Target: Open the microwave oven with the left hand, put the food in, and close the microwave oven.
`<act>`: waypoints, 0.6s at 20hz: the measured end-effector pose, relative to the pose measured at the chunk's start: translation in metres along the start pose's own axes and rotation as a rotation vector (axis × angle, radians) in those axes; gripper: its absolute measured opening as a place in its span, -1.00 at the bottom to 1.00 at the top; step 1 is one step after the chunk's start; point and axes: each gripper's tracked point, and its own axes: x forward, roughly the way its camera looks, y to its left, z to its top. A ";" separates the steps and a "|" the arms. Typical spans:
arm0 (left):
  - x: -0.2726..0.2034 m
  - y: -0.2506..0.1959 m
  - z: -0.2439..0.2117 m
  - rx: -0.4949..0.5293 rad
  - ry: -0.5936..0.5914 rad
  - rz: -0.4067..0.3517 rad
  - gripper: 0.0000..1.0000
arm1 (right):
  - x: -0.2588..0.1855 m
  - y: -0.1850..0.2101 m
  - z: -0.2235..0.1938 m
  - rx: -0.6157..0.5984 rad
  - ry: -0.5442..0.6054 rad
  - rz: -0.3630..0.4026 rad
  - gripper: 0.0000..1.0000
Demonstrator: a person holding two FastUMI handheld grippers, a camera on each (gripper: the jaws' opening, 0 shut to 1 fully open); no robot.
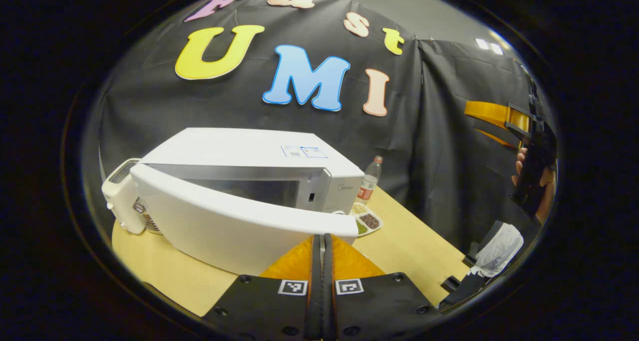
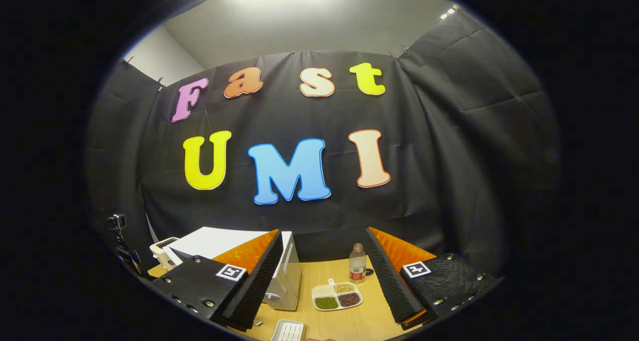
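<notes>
The white microwave (image 1: pixel 239 149) stands on the wooden table (image 1: pixel 414 241) with its door (image 1: pixel 224 221) swung partly open toward me. My left gripper (image 1: pixel 322 238) is shut, its tips just under the door's free edge, with nothing seen between the fingers. A white divided plate of beans and grains (image 1: pixel 367 220) lies to the right of the microwave, and shows again in the right gripper view (image 2: pixel 337 295). My right gripper (image 2: pixel 323 233) is open and empty, raised above the table. From the left gripper view it (image 1: pixel 524 126) hangs high at the right in a hand.
A clear bottle with a red label (image 2: pixel 356 263) stands behind the plate. A small white ribbed dish (image 2: pixel 288 331) lies at the near edge. A white toaster-like appliance (image 1: pixel 122 196) sits left of the microwave. A white bag (image 1: pixel 494 251) rests beyond the table's right edge.
</notes>
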 end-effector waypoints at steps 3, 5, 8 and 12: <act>0.017 0.003 0.007 -0.011 -0.008 0.031 -0.87 | 0.007 -0.012 -0.002 -0.011 0.004 0.009 0.96; 0.028 0.005 0.010 -0.019 -0.012 0.055 -0.88 | 0.011 -0.019 -0.007 -0.010 0.013 0.013 0.96; 0.043 0.005 0.015 -0.036 -0.014 0.071 -0.87 | 0.016 -0.031 -0.018 0.010 0.038 0.011 0.96; 0.062 0.005 0.021 -0.015 -0.010 0.088 -0.87 | 0.021 -0.049 -0.026 0.029 0.052 0.001 0.96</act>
